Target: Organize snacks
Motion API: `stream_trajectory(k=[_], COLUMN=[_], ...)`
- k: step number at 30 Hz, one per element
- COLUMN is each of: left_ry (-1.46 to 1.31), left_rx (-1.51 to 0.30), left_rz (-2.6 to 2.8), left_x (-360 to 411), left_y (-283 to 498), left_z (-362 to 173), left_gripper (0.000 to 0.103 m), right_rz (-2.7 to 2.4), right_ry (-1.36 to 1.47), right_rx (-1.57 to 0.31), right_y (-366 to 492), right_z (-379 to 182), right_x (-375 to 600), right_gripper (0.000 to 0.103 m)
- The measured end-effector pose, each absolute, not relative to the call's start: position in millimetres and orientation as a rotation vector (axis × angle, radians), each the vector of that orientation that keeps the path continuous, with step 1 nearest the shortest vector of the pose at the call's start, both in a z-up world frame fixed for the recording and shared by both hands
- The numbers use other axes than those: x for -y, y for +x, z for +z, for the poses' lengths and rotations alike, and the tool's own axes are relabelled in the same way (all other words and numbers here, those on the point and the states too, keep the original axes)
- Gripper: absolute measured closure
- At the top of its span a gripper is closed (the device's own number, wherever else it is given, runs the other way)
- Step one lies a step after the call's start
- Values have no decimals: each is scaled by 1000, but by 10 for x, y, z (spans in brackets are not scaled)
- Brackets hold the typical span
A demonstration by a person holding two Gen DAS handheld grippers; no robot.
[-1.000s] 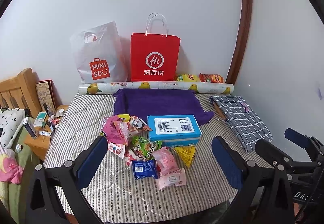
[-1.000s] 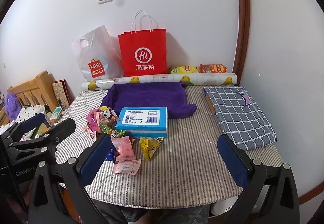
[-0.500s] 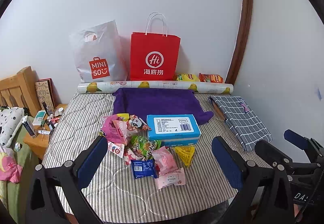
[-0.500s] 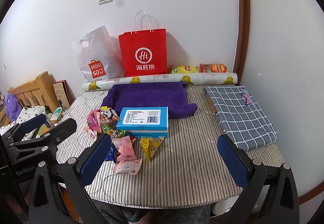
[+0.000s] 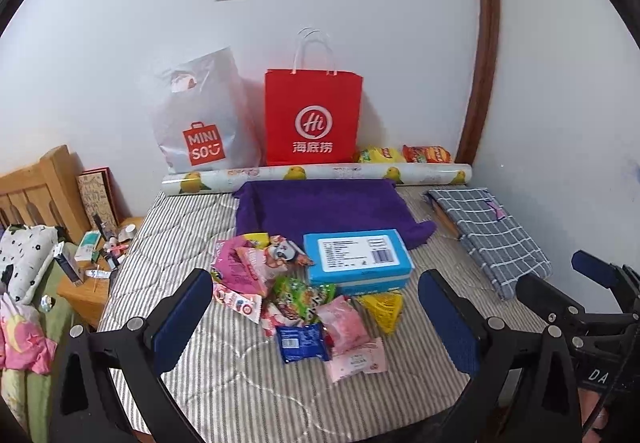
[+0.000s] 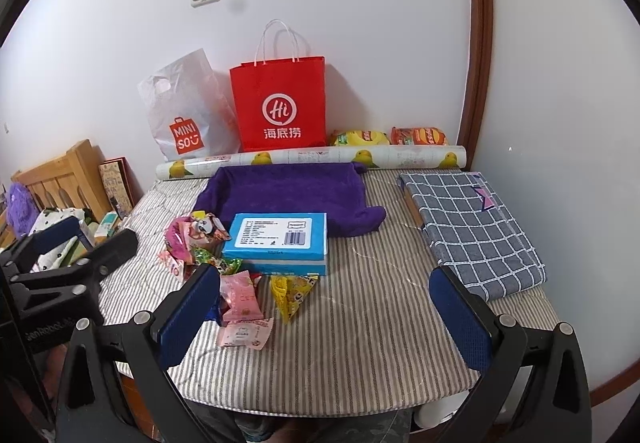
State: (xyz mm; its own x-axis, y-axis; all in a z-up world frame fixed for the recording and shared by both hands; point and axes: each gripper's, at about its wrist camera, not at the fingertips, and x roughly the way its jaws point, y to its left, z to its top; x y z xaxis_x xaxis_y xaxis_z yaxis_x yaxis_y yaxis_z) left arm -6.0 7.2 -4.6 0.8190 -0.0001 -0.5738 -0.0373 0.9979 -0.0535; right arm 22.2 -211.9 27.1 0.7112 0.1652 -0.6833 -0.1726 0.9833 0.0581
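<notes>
While both the left gripper (image 5: 316, 317) and the right gripper (image 6: 324, 313) hang spread wide and empty above the near edge of the striped table (image 6: 360, 343), the snack packets (image 5: 304, 299) lie overlapped just left of the blue box (image 5: 358, 257). A pinch there could catch two wrappers or slip off the slick foil, and a careless sweep could shove the near pink packet (image 5: 358, 361) off the edge.

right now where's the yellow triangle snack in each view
Left wrist: the yellow triangle snack lies a little right of centre, just in front of the blue box, right of the pink packets.
Right wrist: it lies left of centre, again just in front of the blue box.
Shared landmark: the red bag against the wall.
</notes>
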Motion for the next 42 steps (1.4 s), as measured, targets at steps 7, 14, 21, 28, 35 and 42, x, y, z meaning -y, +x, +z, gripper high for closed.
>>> stream_trajectory(k=[7, 14, 21, 28, 35, 42], left_ry=[-104, -132, -153, -197, -206, -238], left_rx=[-686, -742, -801, -825, -852, -888], left_rz=[40, 85, 112, 131, 140, 129], left_x=[-302, -505, -777, -1038, -1149, -1223], left_y=[165, 336, 537, 665, 781, 849], left_z=[-331, -705, -1021, -1231, -1339, -1500], left_gripper=[0, 0, 1, 1, 1, 1], right_rz=[209, 248, 302, 335, 339, 354], right_ry=[44, 67, 90, 114, 134, 127], right_rx=[-825, -909, -976, -1003, -1041, -1035], right_y=[441, 672, 881, 1093, 1266, 1372], right_z=[-150, -749, -1193, -1487, -1740, -1834], right_x=[2155, 2101, 1916, 1745, 1637, 1587], right_gripper=[1, 18, 19, 19, 31, 48])
